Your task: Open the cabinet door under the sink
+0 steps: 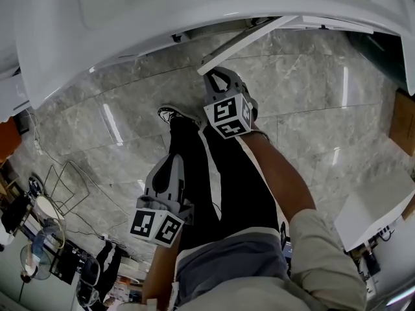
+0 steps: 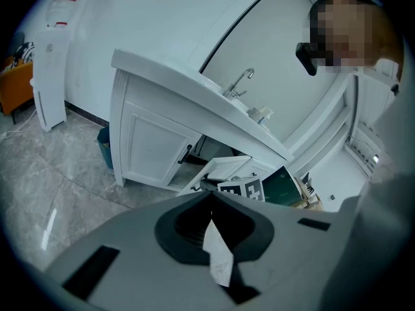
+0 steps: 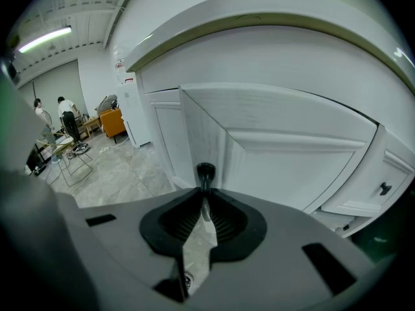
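The white cabinet door under the sink stands swung partly open; from the head view its edge juts out from under the white counter. My right gripper is shut on the door's black handle, which sticks up between the jaws. In the head view the right gripper reaches up to that door edge. My left gripper hangs back beside the person's leg, jaws together with nothing in them. The left gripper view shows the left gripper, the open door and the neighbouring closed door.
A faucet stands on the counter. A blue bin and a tall white appliance stand left of the cabinet. A white box lies on the marble floor at right, a wire rack and cables at left. People stand far off.
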`<state>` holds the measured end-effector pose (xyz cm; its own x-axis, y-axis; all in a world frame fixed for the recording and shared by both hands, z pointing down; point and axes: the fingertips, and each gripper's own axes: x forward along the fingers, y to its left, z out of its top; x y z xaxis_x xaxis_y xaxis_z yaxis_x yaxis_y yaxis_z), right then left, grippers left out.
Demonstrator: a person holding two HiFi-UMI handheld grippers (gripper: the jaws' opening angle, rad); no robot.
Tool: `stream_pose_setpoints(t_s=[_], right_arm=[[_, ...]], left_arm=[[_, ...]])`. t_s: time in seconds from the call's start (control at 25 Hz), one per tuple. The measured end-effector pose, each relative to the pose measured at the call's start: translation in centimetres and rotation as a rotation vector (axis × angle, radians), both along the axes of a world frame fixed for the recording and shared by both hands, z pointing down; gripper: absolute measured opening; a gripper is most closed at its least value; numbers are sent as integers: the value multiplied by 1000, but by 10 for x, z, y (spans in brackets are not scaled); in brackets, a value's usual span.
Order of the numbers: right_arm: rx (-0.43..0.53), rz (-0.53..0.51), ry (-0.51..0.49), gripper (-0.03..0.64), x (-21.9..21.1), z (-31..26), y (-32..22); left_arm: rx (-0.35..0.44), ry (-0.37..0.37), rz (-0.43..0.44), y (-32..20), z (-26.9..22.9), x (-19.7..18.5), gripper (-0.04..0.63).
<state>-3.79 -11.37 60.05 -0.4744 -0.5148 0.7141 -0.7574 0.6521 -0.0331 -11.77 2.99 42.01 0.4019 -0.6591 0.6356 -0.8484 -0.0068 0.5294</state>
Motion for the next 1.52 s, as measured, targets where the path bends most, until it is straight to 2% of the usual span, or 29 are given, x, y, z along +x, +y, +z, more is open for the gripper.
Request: stream_pose_setpoints(t_s=[0.96,1.52], right_arm=[[15,-124,11,52,32,3,40],[15,-144,10,52,50,4,59]], left_arm=[[-2,10,68,7,3,20,0],[-10,9,111,4,5,27,0]])
